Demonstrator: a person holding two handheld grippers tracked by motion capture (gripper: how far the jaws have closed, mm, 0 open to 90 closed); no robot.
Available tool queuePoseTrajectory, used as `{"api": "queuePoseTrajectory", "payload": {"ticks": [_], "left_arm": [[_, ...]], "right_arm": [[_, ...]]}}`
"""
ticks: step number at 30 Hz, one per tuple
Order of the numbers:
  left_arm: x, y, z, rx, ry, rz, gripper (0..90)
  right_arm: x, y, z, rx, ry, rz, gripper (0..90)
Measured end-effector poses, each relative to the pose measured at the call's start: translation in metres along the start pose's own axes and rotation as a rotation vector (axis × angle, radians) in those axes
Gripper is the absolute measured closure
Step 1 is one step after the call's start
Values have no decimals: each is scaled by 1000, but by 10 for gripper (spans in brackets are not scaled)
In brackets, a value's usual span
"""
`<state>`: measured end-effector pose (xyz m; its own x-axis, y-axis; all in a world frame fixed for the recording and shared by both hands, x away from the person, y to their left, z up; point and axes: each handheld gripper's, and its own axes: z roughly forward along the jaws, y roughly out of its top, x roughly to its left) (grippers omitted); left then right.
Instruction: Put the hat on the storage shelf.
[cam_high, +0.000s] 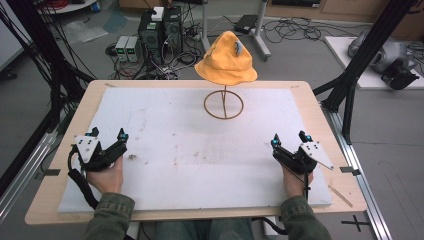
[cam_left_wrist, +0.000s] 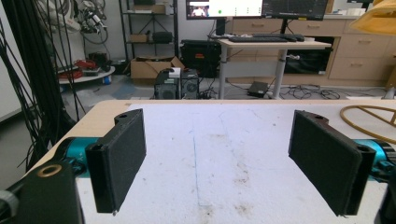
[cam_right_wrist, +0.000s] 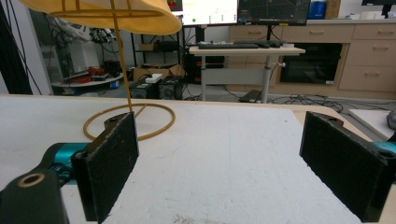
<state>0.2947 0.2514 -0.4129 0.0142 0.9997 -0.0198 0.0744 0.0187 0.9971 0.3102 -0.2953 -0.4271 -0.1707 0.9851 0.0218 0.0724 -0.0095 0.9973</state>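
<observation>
A yellow bucket hat (cam_high: 226, 59) sits on top of a thin wire stand whose ring base (cam_high: 223, 104) rests on the white mat at the far middle. My left gripper (cam_high: 107, 133) rests near the mat's left side, open, nothing between its jaws. My right gripper (cam_high: 289, 138) rests near the right side, also open and empty. In the left gripper view the wide-apart pads (cam_left_wrist: 122, 157) frame bare mat, with the ring base (cam_left_wrist: 369, 120) at far right. In the right gripper view the hat's brim (cam_right_wrist: 102, 14) hangs at upper left over the ring base (cam_right_wrist: 130, 120).
The white mat (cam_high: 190, 150) covers most of a wooden table (cam_high: 310, 90). Black frame posts (cam_high: 370, 45) stand at the table's right and left. Computers and cables (cam_high: 160, 35) lie on the floor behind the table.
</observation>
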Motion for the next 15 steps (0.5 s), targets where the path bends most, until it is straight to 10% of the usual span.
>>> {"api": "queuePoseTrajectory", "payload": {"ticks": [15], "left_arm": [[-3, -1, 2, 14, -8, 29, 194]], "right_arm": [[-1, -1, 0, 4, -18, -9, 115]]}}
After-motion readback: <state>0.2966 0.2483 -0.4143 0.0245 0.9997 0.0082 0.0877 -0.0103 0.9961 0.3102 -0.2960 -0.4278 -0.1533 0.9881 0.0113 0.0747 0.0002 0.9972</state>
